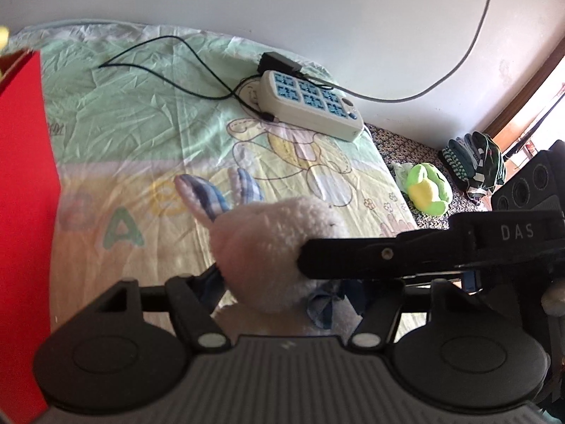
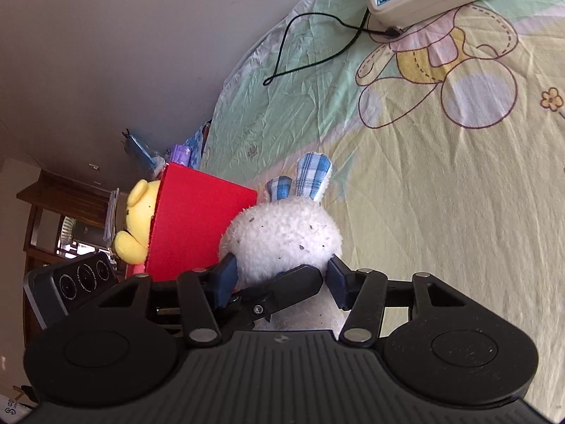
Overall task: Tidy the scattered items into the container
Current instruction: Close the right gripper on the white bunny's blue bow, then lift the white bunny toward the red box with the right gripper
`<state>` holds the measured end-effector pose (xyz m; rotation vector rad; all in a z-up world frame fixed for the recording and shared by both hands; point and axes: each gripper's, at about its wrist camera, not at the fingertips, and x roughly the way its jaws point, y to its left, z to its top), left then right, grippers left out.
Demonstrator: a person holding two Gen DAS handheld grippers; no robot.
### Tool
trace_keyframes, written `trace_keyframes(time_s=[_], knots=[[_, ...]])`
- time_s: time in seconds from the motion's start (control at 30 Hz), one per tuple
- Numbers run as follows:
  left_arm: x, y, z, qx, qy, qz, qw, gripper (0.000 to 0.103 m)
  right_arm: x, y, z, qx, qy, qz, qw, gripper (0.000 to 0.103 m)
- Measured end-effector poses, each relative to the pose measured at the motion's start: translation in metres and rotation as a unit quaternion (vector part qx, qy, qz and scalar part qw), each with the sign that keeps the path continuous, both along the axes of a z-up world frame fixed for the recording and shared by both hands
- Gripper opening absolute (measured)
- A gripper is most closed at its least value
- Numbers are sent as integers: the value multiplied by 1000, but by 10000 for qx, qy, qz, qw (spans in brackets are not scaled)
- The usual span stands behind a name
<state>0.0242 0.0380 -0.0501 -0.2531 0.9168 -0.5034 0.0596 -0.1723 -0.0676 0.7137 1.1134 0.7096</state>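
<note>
A white plush rabbit with blue plaid ears sits between the fingers of both grippers. In the left wrist view my left gripper is closed around its body, and the right gripper's black finger crosses from the right against it. In the right wrist view the rabbit sits between my right gripper's blue pads, with the right gripper closed on it. The red container stands just left of the rabbit, with a yellow plush bear in it. The container's red wall fills the left edge of the left wrist view.
A white power strip with a black cable lies at the far side of the bed sheet. A green and yellow plush and a pile of clothes lie to the right, beyond the sheet's edge.
</note>
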Motion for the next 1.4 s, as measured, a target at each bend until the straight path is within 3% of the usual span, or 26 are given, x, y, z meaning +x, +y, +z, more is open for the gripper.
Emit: trace_keyframes(time_s=[0.4, 0.63, 0.8, 1.1, 1.27, 1.4], knots=[[-40, -4, 57, 323, -790, -90, 9963, 67, -53, -2, 51, -30, -887, -773, 9930, 57], [-77, 25, 102, 696, -1756, 368, 9813, 68, -70, 28, 89, 275, -1820, -578, 9812, 57], [-94, 65, 119, 848, -2216, 627, 9694, 69, -76, 66, 107, 397, -2334, -385, 9708, 57], [-112, 158, 123, 1585, -2805, 1100, 9403, 69, -82, 177, 114, 157, -3233, -47, 9461, 57], [-111, 217, 107, 1787, -2717, 1330, 9362, 69, -85, 245, 106, -146, -3858, 225, 9222, 57], [-107, 251, 88, 2183, -2666, 1399, 9283, 69, -83, 288, 89, -224, -4064, 395, 9126, 54]])
